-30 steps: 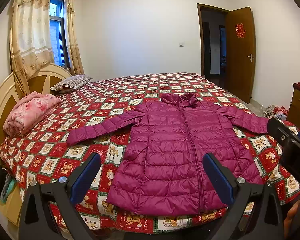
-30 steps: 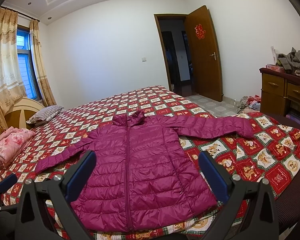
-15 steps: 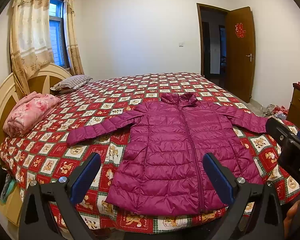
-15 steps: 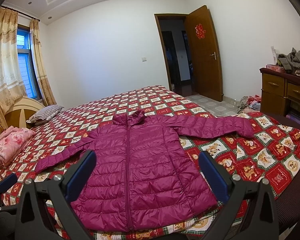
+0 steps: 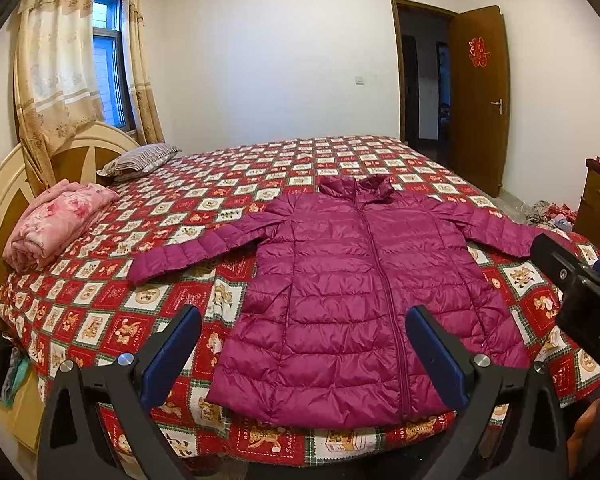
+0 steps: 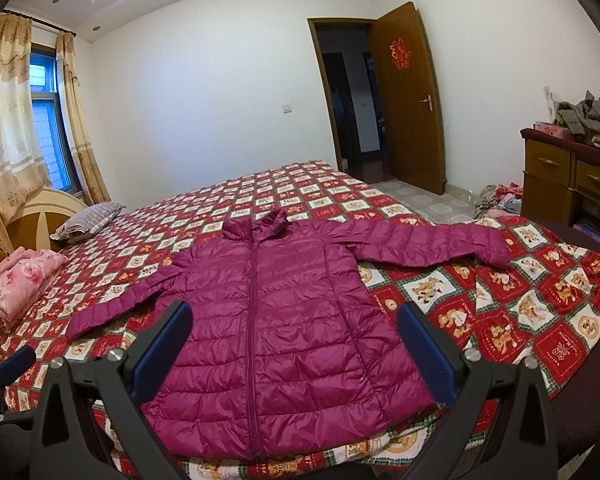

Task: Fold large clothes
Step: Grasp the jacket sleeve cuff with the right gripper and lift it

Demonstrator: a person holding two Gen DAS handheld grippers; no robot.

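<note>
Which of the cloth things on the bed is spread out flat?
The purple jacket, lying open with both sleeves out. The pink blanket is folded into a bundle by the headboard.

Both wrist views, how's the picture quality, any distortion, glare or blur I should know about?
Left wrist view: strong fisheye bending of the door and dark vignetted corners; the purple jacket is sharp, evenly lit. Right wrist view: same bowing of walls and the bed; soft sheen on the jacket, no harsh glare or motion blur.

Left gripper jaws spread wide; right gripper likewise, empty.
</note>
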